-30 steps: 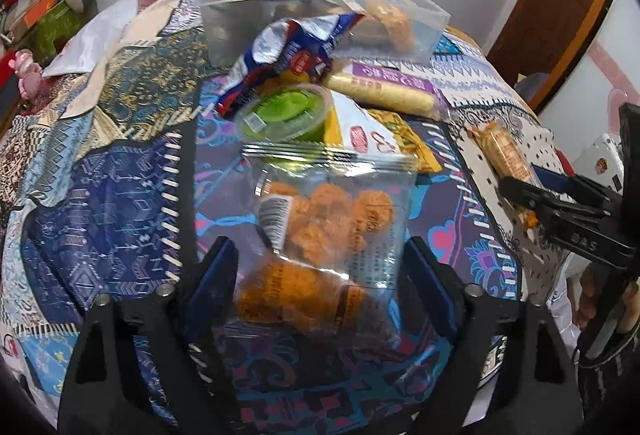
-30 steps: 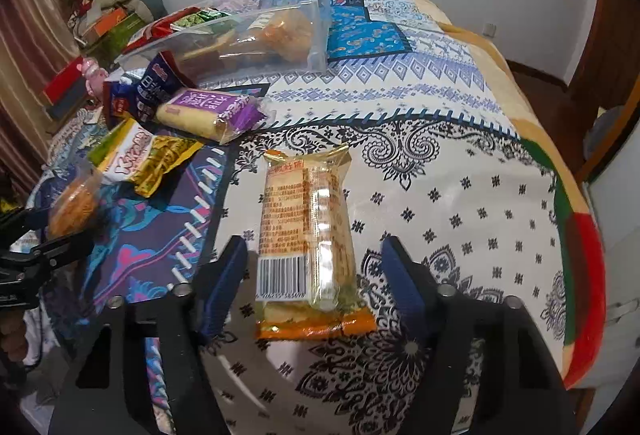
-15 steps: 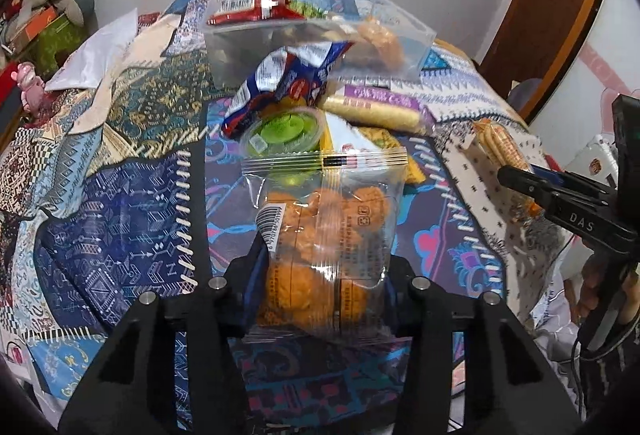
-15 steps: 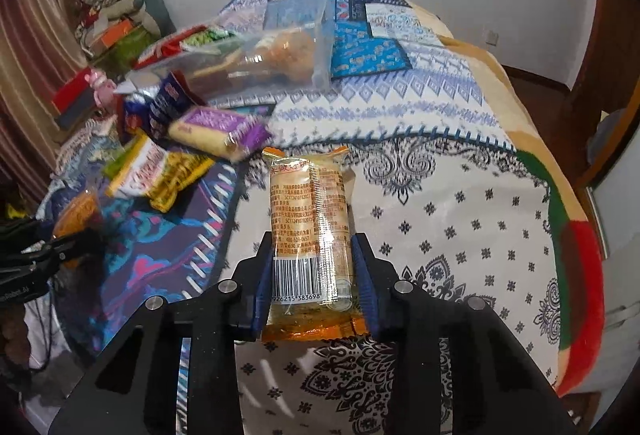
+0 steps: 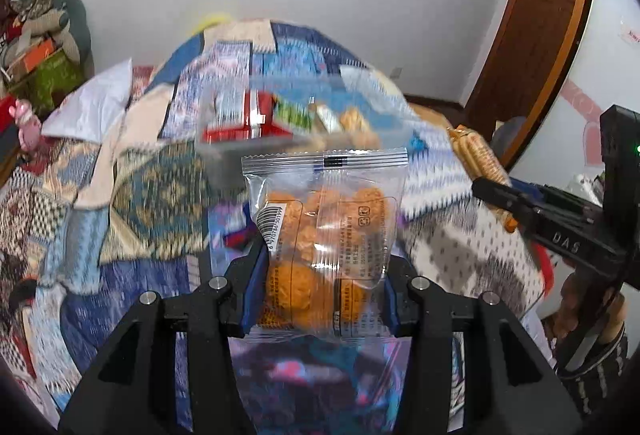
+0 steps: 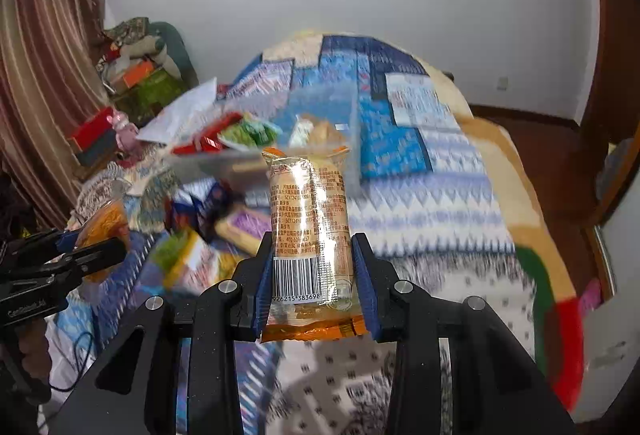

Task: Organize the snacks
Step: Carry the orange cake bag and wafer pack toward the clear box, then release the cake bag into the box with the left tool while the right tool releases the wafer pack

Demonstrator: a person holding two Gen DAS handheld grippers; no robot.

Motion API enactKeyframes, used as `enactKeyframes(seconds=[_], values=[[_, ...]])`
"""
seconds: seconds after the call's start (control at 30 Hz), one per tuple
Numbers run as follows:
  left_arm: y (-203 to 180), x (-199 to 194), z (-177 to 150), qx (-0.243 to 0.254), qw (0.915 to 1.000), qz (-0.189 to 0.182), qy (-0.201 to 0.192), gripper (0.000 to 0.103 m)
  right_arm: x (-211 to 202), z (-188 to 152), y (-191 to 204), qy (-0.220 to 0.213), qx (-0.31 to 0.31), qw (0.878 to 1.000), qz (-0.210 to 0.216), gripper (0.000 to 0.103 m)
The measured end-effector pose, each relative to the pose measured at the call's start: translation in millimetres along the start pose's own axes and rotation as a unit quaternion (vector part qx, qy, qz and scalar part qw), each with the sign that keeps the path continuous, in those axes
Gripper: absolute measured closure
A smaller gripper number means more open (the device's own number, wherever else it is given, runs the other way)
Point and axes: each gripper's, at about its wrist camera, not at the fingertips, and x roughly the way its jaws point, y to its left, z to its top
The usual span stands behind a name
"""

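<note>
My left gripper [image 5: 320,287] is shut on a clear bag of orange fried snacks [image 5: 324,235] and holds it up above the bed. My right gripper [image 6: 312,287] is shut on a long yellow-orange biscuit packet [image 6: 308,231], also lifted. Each gripper shows in the other view: the right gripper [image 5: 496,195] with its packet at the right edge, the left gripper [image 6: 100,243] with its bag at the left edge. A clear plastic bin [image 5: 256,131] holding several snacks sits further back on the bed; it also shows in the right wrist view [image 6: 256,147].
Loose snack packets [image 6: 192,259] lie on the patterned quilt [image 6: 420,195] in front of the bin, blurred by motion. A white pillow [image 5: 96,103] and piled clutter [image 6: 136,75] sit at the left. A wooden door [image 5: 532,35] stands at the right.
Both grippers closed on their packets and lifted them off the quilt. Both views have tilted up and moved toward the bin.
</note>
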Motion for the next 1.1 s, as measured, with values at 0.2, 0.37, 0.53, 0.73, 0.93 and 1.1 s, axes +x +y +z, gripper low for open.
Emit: enactKeyframes(seconds=[0.2, 0.37, 0.53, 0.73, 0.93, 1.1], values=[[6, 8, 35, -0.003, 0.9998, 0.002, -0.019, 0.056, 6, 32, 9, -0.026, -0.008, 1.0, 0.008, 0.069], [15, 22, 62, -0.007, 0.9997, 0.008, -0.023, 0.056, 20, 60, 15, -0.037, -0.017, 0.999, 0.012, 0.07], [22, 43, 90, -0.001, 0.9995, 0.023, -0.023, 0.056, 42, 85, 18, -0.038, -0.016, 0.999, 0.021, 0.07], [23, 76, 115, 0.005, 0.9993, 0.03, -0.021, 0.056, 79, 102, 18, -0.027, -0.013, 0.999, 0.019, 0.069], [25, 124, 129, -0.009, 0.9997, 0.023, 0.0, 0.056, 115, 110, 13, -0.013, -0.014, 1.0, 0.013, 0.069], [26, 160, 138, -0.019, 0.9994, 0.022, 0.017, 0.056, 139, 114, 2, 0.001, -0.009, 1.0, 0.006, 0.069]])
